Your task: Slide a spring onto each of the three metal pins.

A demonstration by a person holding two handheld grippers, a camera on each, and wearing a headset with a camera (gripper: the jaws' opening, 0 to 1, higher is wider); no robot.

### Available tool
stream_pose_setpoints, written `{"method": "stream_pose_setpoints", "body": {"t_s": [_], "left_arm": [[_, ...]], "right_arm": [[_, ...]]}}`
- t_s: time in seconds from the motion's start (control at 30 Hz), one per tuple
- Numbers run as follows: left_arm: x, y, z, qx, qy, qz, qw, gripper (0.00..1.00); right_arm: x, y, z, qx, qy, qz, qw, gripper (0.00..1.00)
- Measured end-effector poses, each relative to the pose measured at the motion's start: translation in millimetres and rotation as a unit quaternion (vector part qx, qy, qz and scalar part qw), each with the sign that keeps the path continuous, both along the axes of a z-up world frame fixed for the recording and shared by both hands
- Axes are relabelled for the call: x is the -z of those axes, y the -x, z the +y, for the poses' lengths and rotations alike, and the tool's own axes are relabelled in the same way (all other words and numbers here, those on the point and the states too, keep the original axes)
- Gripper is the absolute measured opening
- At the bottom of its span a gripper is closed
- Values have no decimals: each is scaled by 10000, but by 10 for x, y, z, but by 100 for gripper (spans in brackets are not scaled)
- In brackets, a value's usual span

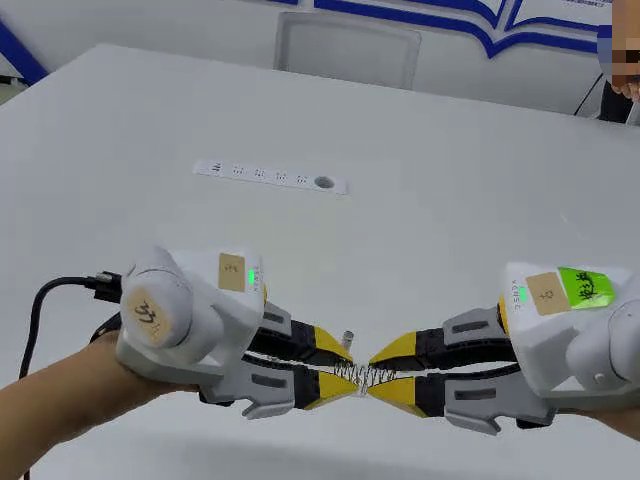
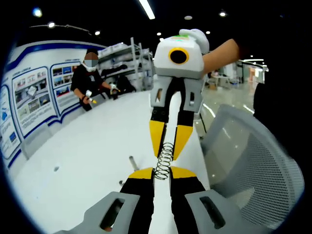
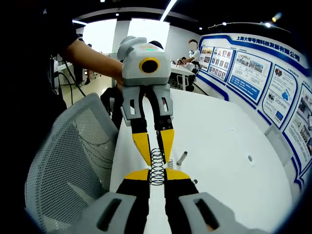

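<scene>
A small coiled metal spring [image 1: 354,375] hangs level just above the white table [image 1: 450,200], held at both ends. My left gripper [image 1: 338,376] is shut on its left end and my right gripper [image 1: 382,379] on its right end, yellow tips facing each other. In the left gripper view the spring [image 2: 164,160] runs from my own jaws up to the right gripper [image 2: 168,145]. In the right gripper view the spring [image 3: 156,167] reaches the left gripper [image 3: 157,148]. One upright metal pin [image 1: 348,338] stands just behind the spring, seen too as the pin [image 2: 132,163] and the pin [image 3: 181,158].
A white power strip [image 1: 270,176] lies mid-table. A grey mesh chair [image 1: 347,47] stands at the far edge, another chair [image 2: 253,165] beside me. A black cable [image 1: 40,310] trails from the left gripper. A person [image 2: 90,73] stands at the far side.
</scene>
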State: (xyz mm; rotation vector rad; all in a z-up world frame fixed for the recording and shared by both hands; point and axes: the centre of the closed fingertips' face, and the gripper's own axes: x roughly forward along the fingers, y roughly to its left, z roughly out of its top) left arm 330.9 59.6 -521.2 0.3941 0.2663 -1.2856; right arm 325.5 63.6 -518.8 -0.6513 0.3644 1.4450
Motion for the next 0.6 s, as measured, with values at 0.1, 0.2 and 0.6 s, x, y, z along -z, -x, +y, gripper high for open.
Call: {"method": "stream_pose_setpoints", "body": {"t_s": [0.1,0.2,0.6], "left_arm": [[-8,8,9,21,-11,6,10000,10],[-24,41,1,87,63,134,9999,10],[-52,36,-21,106,129,151,9997,9]], "right_arm": [[-16,6,10,-61,-7,-53,10000,12],[-29,12,18,-77,-51,-6,10000,12],[12,-29,-48,99,-64,94,9999,15]]}}
